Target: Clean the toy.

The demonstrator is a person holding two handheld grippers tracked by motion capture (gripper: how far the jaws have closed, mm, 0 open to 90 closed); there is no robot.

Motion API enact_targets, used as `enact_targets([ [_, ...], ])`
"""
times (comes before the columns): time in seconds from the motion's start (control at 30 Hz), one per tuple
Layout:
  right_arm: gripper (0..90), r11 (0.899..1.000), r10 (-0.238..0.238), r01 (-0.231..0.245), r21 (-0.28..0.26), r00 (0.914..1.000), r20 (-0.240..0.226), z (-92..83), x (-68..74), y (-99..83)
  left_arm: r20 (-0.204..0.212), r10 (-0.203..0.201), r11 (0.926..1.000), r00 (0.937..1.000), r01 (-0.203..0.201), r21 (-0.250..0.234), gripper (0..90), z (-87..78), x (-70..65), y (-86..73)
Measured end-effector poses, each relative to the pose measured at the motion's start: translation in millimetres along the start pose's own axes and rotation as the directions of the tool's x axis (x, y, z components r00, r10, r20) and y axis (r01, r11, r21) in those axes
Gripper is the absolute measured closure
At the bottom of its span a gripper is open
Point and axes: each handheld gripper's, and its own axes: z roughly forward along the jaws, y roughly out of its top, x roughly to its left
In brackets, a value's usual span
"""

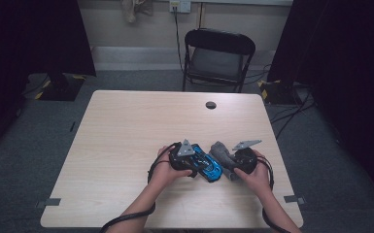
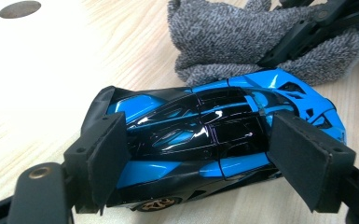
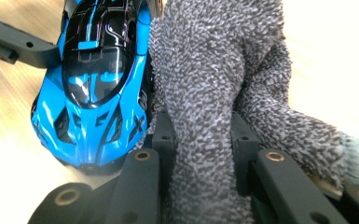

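High view: one wooden table, one toy car, one grey cloth, two grippers. The left gripper and right gripper sit close together near the table's front edge, right of centre, each held in a hand. The blue-and-black car lies on the table between them, with the cloth just beside it on the right. One dark round cap sits near the far edge of the tabletop. One black folding chair stands beyond the table.

Left gripper view: the left gripper has its two padded jaws either side of the car, spanning it nose to tail. The rear pad meets the tail; at the nose end I cannot tell touch from a small gap, so clamped or just straddling is unclear. The car rests on its wheels on the table (one gold wheel visible at the lower edge). The cloth lies bunched just behind it, touching the car's far side, with the other gripper's black jaws on it.

Right gripper view: the right gripper is clenched on one fold of the cloth, both jaws pressed into the pile. The car is just beside it on the left, its side against the cloth.
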Motion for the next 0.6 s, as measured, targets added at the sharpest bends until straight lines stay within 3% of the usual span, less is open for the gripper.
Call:
enact_targets([
  [0.6,71.1,1.0,-0.008,0.009,0.027,0.9994,-0.035,-15.4,-3.1,-14.4,0.0,-0.001,1.0,1.0,0.001,0.005,19.8,0.0,-0.3,0.4],
])
